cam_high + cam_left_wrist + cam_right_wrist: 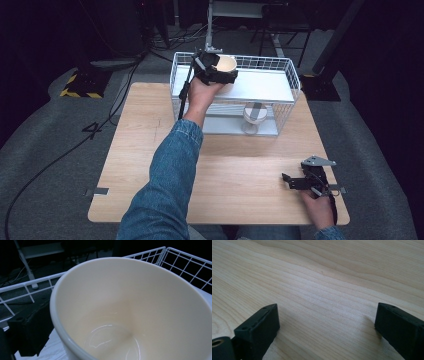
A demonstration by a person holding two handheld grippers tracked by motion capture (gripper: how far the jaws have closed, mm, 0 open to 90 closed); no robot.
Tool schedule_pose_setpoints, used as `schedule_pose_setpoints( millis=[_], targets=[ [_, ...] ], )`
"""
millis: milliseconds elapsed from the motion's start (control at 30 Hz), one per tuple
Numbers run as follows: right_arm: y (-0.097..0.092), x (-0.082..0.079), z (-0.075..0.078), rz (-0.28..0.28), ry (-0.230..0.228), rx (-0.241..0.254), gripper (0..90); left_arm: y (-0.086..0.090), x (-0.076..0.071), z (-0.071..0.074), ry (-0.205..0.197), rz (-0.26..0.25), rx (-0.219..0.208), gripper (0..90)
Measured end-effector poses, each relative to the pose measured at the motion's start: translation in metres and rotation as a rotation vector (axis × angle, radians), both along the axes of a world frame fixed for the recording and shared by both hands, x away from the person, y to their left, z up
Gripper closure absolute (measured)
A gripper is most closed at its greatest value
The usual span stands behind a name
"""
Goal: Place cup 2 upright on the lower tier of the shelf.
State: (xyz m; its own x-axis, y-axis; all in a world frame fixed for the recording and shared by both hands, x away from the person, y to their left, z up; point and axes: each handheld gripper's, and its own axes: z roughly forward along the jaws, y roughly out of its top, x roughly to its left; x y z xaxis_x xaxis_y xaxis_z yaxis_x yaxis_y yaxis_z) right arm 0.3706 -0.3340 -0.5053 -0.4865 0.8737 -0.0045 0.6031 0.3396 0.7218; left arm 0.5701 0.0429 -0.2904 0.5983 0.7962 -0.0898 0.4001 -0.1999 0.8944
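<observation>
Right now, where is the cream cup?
In the high view, the cream cup is at the upper shelf's left end in the white wire rack, held by the left hand-held gripper.

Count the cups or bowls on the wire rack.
2. A cream cup in the left gripper over the top shelf; another upside down on the lower shelf. None seems hidden.

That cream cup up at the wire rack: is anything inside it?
Empty: the cream cup shows only its bare, glossy bottom in the left gripper view.
</observation>
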Motion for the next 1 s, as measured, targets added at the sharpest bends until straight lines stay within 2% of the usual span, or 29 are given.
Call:
schedule_pose_setpoints(
  millis=[67, 200, 400, 500, 600, 700, 1000],
  targets=[
    [0.0, 0.0, 0.0, 0.0, 0.0, 0.0, 6.1, 0.0, -0.001, 0.001, -0.014, 0.005, 0.007, 0.0],
    [0.0, 0.0, 0.0, 0.0, 0.0, 0.0, 6.1, 0.004, -0.006, 0.008, -0.039, 0.006, -0.028, 0.0],
    [0.0, 0.0, 0.0, 0.0, 0.0, 0.0, 6.1, 0.009, -0.014, 0.016, -0.058, -0.002, -0.044, 0.0],
    [0.0, 0.001, 0.0, 0.003, 0.001, 0.001, 6.0, 0.015, -0.026, 0.024, -0.074, -0.015, -0.069, 0.0],
    [0.0, 0.001, 0.0, 0.009, 0.0, -0.001, 6.0, 0.016, -0.032, 0.027, -0.083, -0.021, -0.071, 0.0],
    [0.001, 0.002, 0.0, 0.011, -0.001, 0.0, 6.0, 0.021, -0.044, 0.032, -0.094, -0.029, -0.067, 0.0],
    [0.001, 0.003, 0.0, 0.013, 0.0, -0.001, 6.0, 0.031, -0.068, 0.036, -0.083, -0.055, -0.066, 0.0]
  ],
)
